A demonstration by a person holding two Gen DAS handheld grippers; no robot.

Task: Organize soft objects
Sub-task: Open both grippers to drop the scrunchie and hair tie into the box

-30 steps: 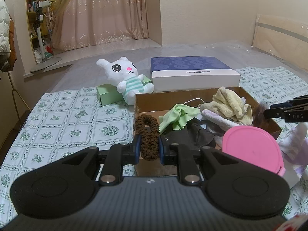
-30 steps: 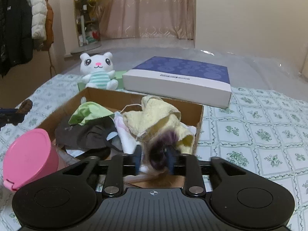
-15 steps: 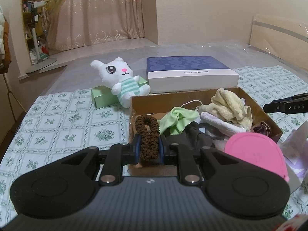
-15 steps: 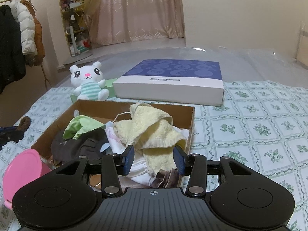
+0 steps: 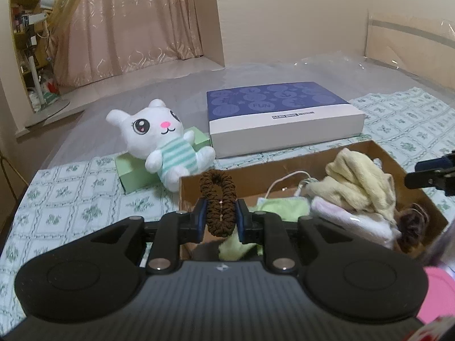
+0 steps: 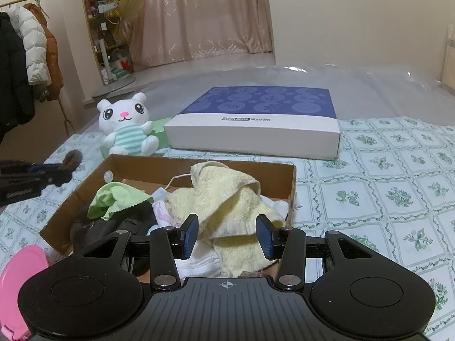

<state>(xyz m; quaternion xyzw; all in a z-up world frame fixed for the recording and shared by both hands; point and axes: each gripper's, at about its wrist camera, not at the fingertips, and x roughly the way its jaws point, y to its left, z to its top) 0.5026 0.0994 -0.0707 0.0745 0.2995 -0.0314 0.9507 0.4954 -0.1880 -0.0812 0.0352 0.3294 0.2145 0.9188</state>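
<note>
The bed (image 6: 398, 187) with its green-patterned cover is carrying everything here. The biggest item on it is the blue-and-white flat box (image 6: 256, 125), and in front of that the cardboard box (image 6: 199, 167) is taking the soft stuff: a yellow towel (image 6: 224, 196), a green cloth (image 6: 116, 199) and some dark fabric. A white bunny plush (image 5: 159, 139) is leaning on a green box (image 5: 133, 170) just beside the cardboard box.

The left hand-held gripper (image 5: 219, 218) is hovering over the box's near-left corner with a brown scrunchie (image 5: 218, 199) standing between its jaws, and those jaws are opening, so the pads are barely pinching it now. The right hand-held gripper (image 6: 226, 237) is sitting released above the yellow towel, nothing between its pads.

What could go wrong, I reckon: the scrunchie is right over the box wall, so as it's slipping free it could be bouncing off the rim onto the bed instead of landing inside. It might also be snagging on a pad and hanging there.

View differences: only the left wrist camera is showing a second, darker scrunchie (image 5: 412, 221) tucked in the box's right corner. Only the right one is showing the coats on a rack (image 6: 25, 65) and most of the pink round lid (image 6: 20, 289) at the box's near-left.
</note>
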